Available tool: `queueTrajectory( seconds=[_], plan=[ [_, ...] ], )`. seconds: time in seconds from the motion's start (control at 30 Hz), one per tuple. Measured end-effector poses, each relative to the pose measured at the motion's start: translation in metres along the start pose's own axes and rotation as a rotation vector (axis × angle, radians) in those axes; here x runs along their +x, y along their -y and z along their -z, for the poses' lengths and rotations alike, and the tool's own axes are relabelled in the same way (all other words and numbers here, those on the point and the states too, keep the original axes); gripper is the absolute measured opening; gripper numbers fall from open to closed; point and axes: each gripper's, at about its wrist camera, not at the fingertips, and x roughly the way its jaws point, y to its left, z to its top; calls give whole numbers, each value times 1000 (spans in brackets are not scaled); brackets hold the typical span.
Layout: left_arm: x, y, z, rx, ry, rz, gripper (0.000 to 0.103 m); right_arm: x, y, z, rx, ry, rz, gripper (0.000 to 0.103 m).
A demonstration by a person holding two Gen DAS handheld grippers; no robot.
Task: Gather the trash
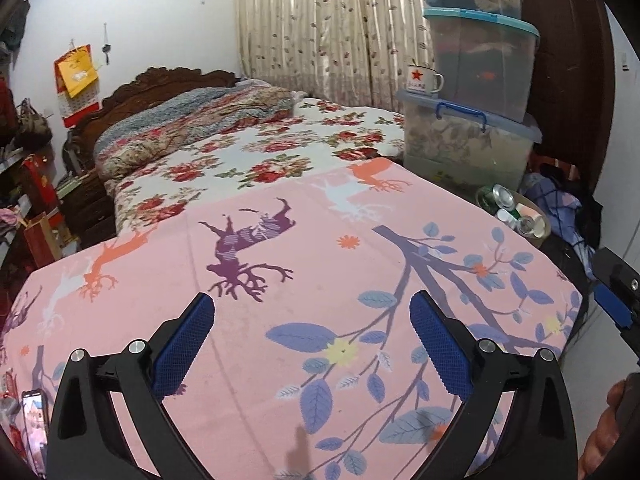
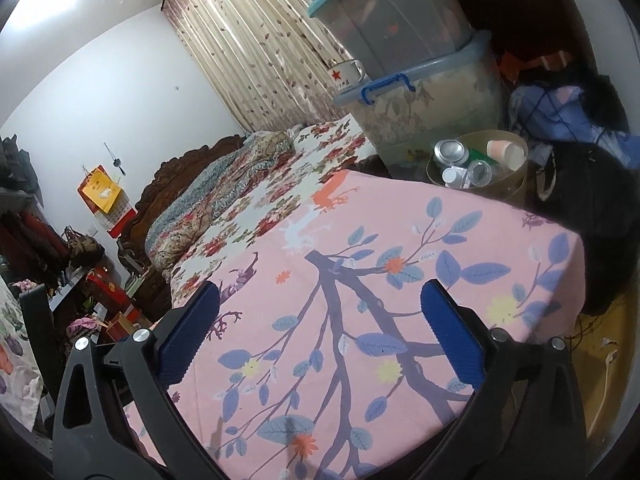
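A round tan bin [image 2: 516, 188] stands beyond the far right corner of the pink cloth surface [image 2: 360, 280]; it holds cans [image 2: 450, 151], small bottles and a pink paper cup [image 2: 505, 151]. It also shows in the left wrist view [image 1: 538, 216], with cans [image 1: 502, 197] in it. My left gripper [image 1: 312, 312] is open and empty over the pink cloth [image 1: 280, 300]. My right gripper [image 2: 320, 304] is open and empty over the same cloth, short of the bin. Its blue pad [image 1: 612, 308] shows at the right edge of the left wrist view.
Stacked plastic storage boxes [image 1: 468, 140] with an enamel mug [image 1: 424, 79] stand behind the bin. A bed with floral covers [image 1: 260, 152] lies beyond the cloth. Dark clothes [image 2: 580, 128] pile at the right. A phone [image 1: 34, 432] lies at the near left.
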Motion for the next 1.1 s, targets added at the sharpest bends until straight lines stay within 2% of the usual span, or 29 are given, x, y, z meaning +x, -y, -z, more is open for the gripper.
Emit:
queueTrajectory(
  seconds=[0.4, 0.87, 1.1],
  plan=[
    [-19, 5, -10, 64, 59, -89, 94, 4, -1, 5, 8, -17, 2, 99],
    [-36, 4, -18, 72, 110, -100, 94, -5, -9, 3, -13, 17, -19, 99],
    [-46, 7, -19, 98, 170, -129, 94, -13, -16, 4, -52, 59, -18, 99]
  ],
)
